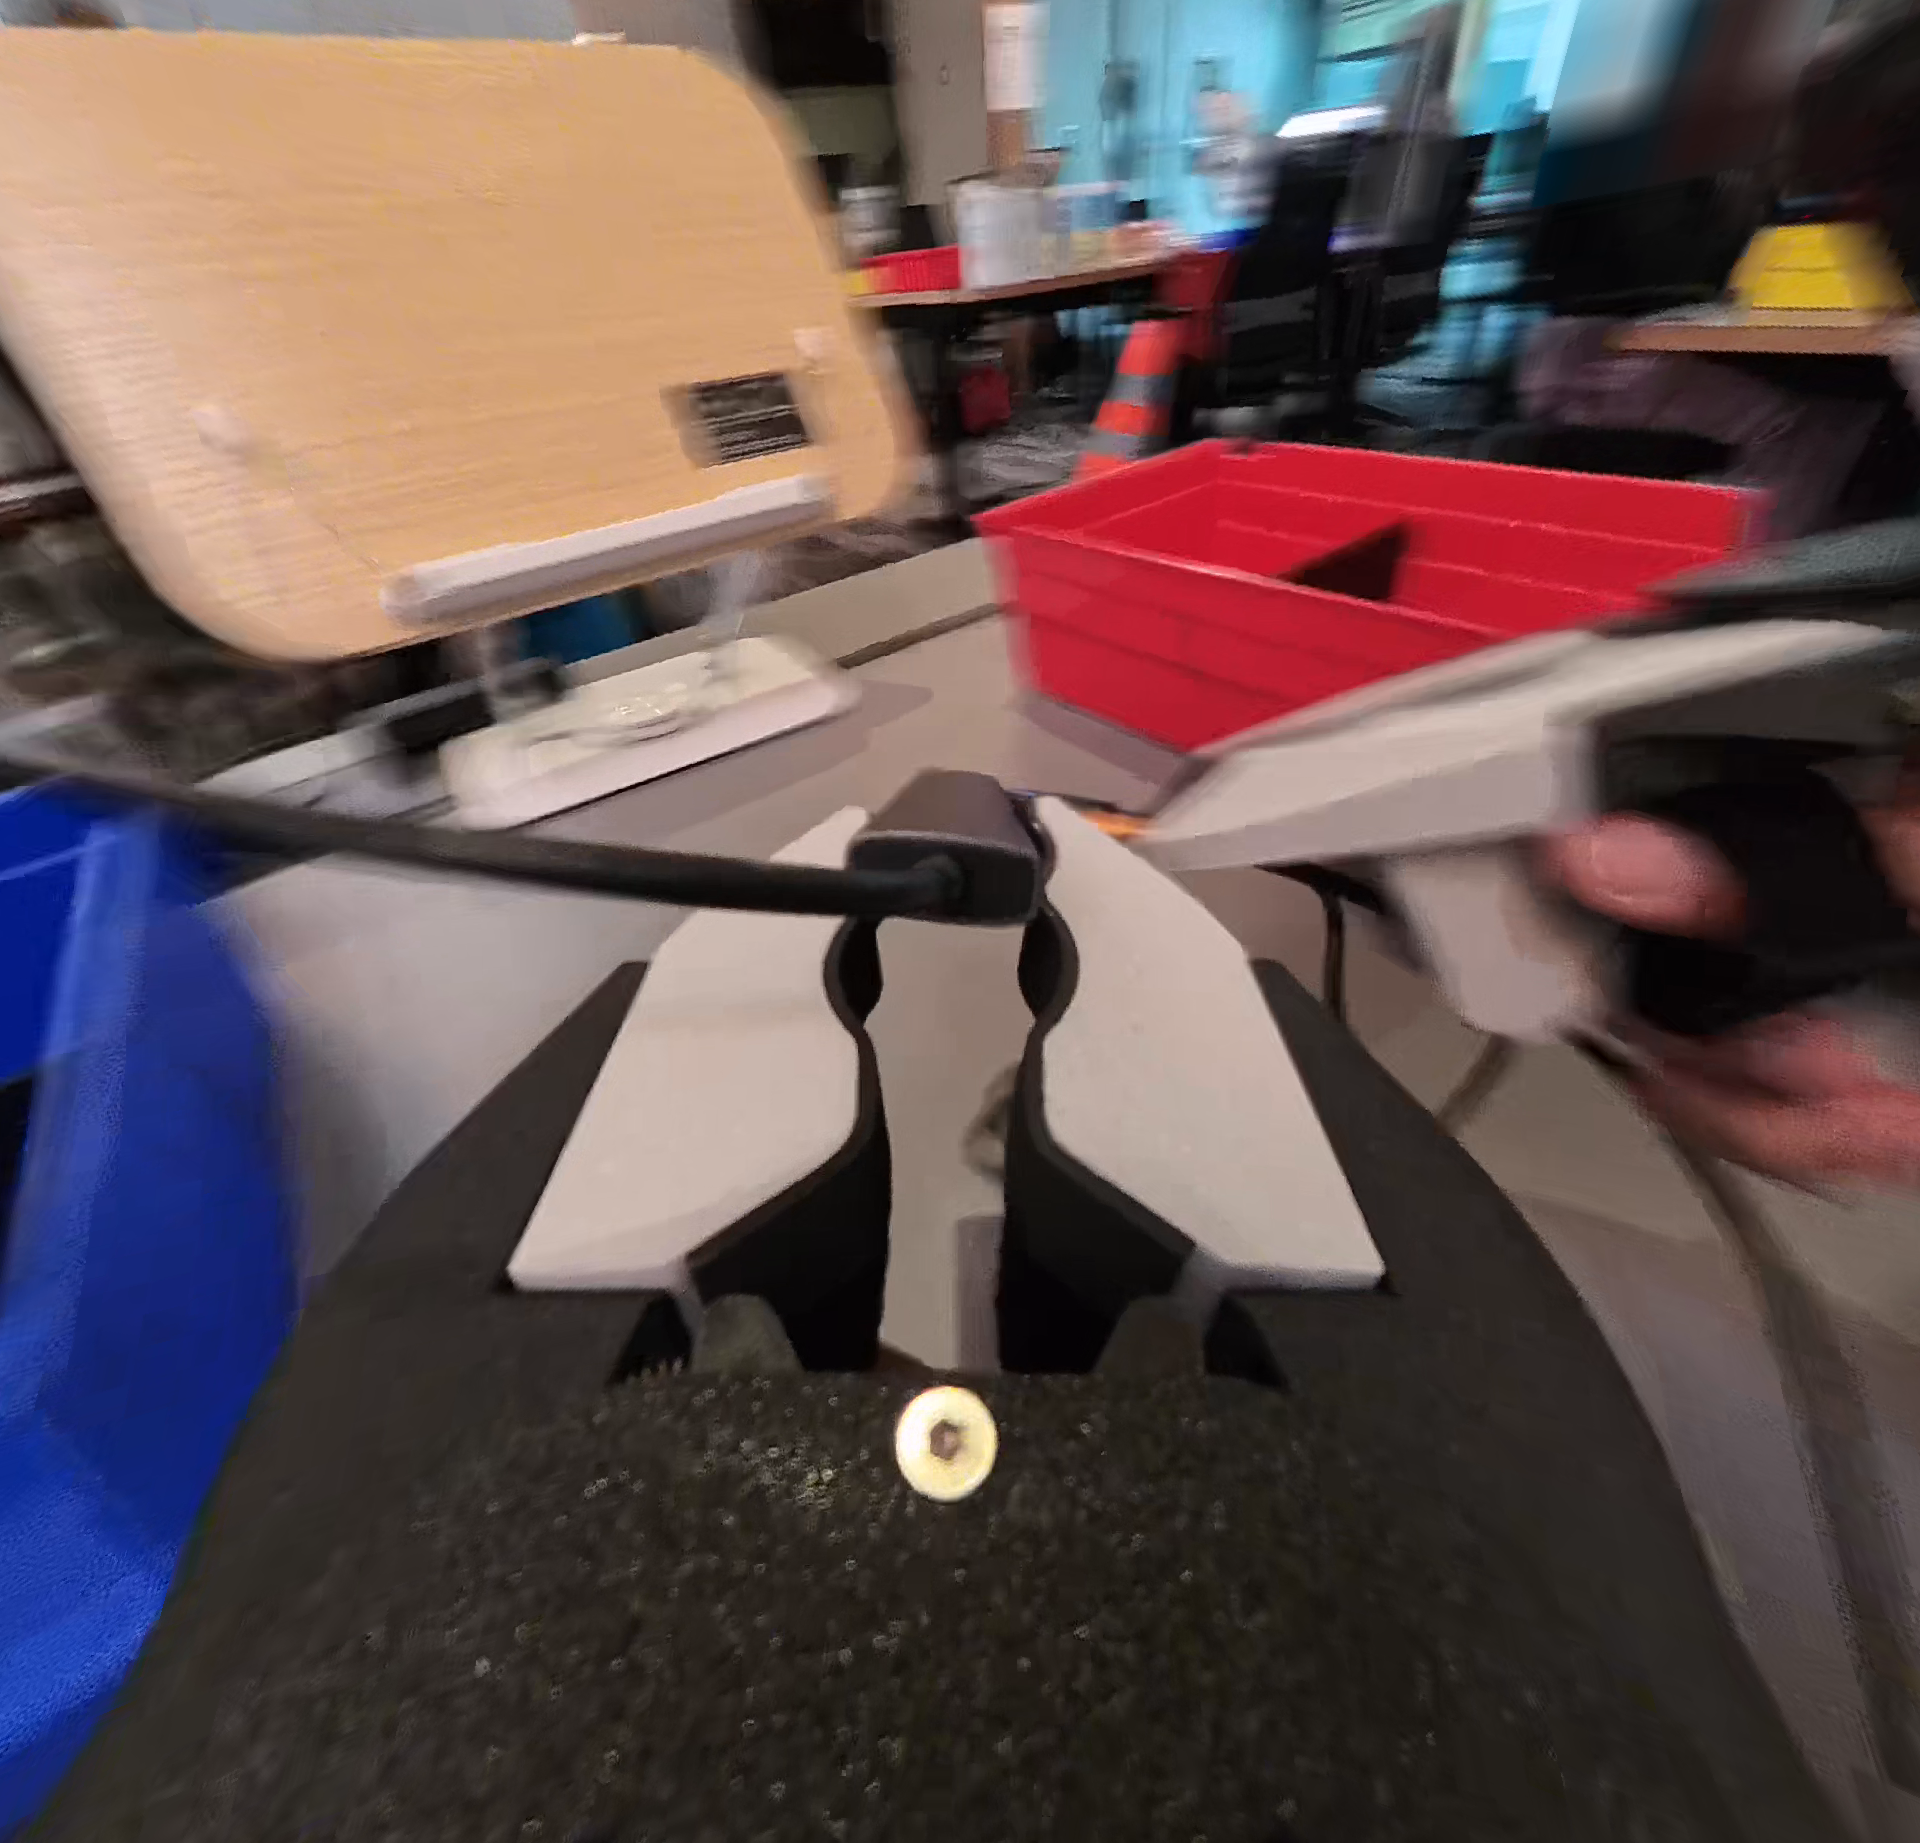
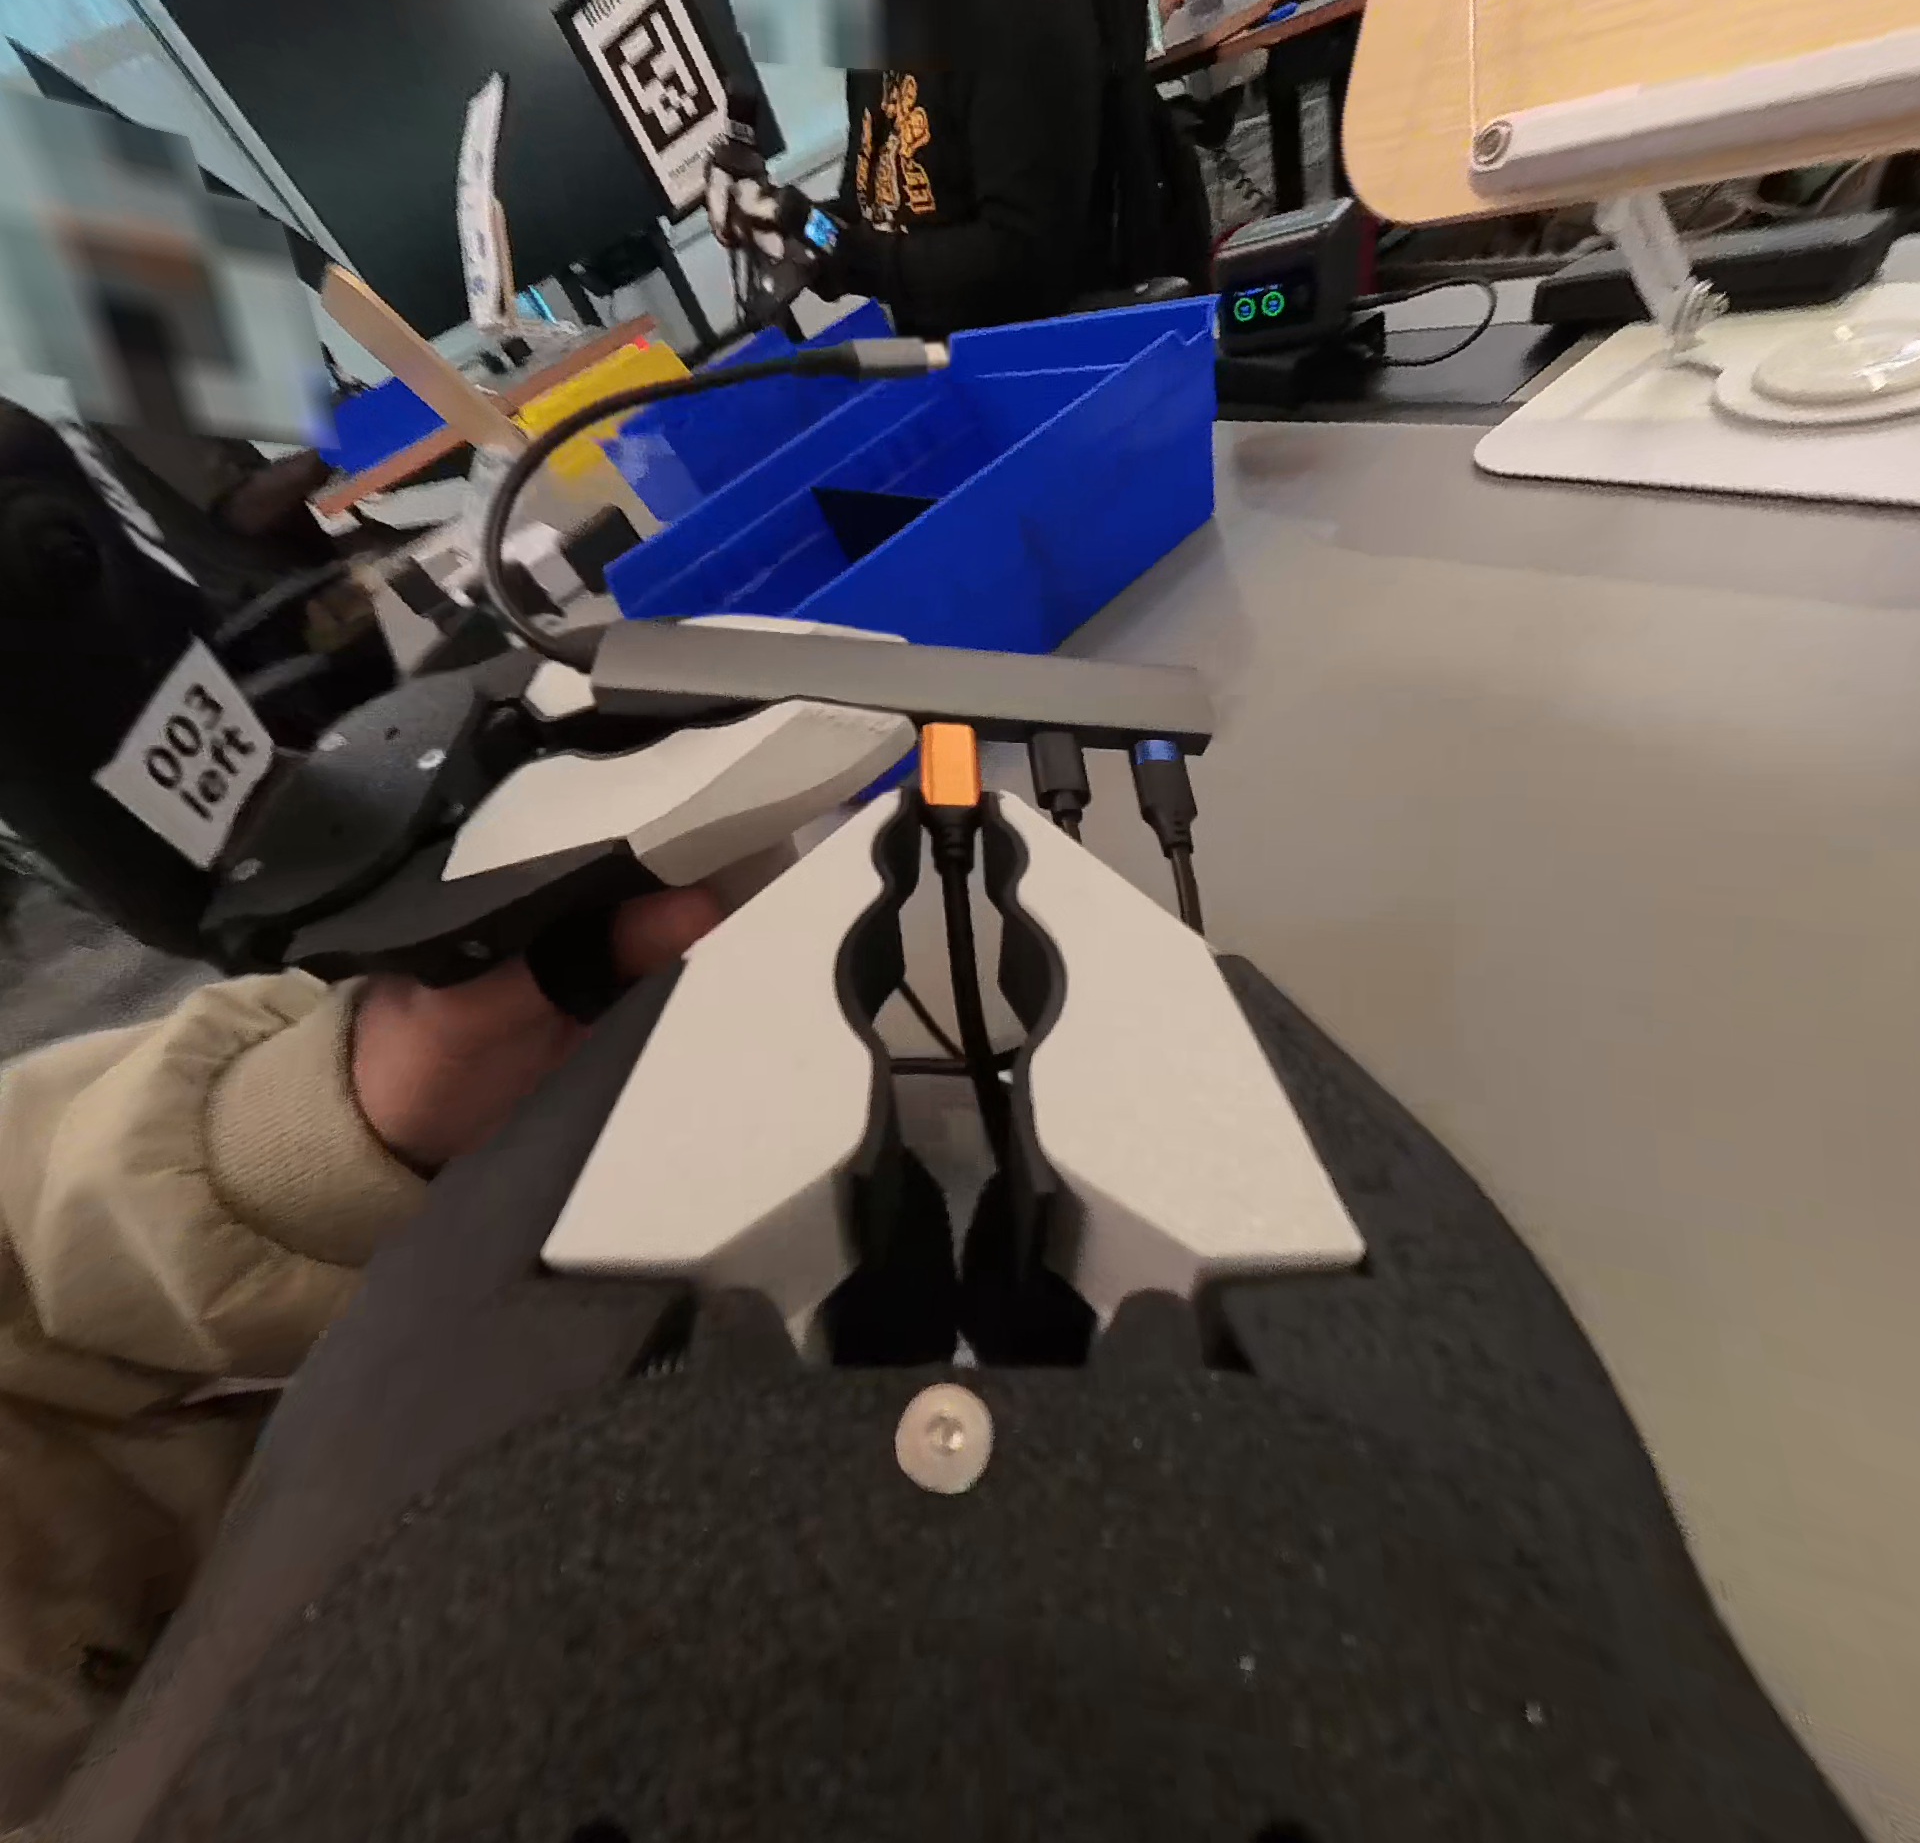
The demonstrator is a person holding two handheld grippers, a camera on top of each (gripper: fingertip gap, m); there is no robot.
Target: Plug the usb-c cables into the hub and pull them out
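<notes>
The left gripper (image 2: 831, 728), matte grey fingers on a black body with a white printed sticker, clamps the slim dark metal hub (image 2: 904, 687) above the smooth grey table (image 2: 1507, 858). Orange (image 2: 948, 763), black (image 2: 1058, 763) and blue (image 2: 1158, 767) plugs sit in its edge. The right gripper (image 2: 951, 817) has its scalloped fingers closed around the orange plug's cable.

Matt grey metal hub (image 2: 904, 676), glossy blue plastic bin (image 2: 997, 505), pale wood-grain board (image 1: 416, 318).

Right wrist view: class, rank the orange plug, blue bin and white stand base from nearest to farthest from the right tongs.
1. Orange plug, at the tips of the right tongs.
2. Blue bin, behind the hub, left.
3. White stand base, far right.
</notes>
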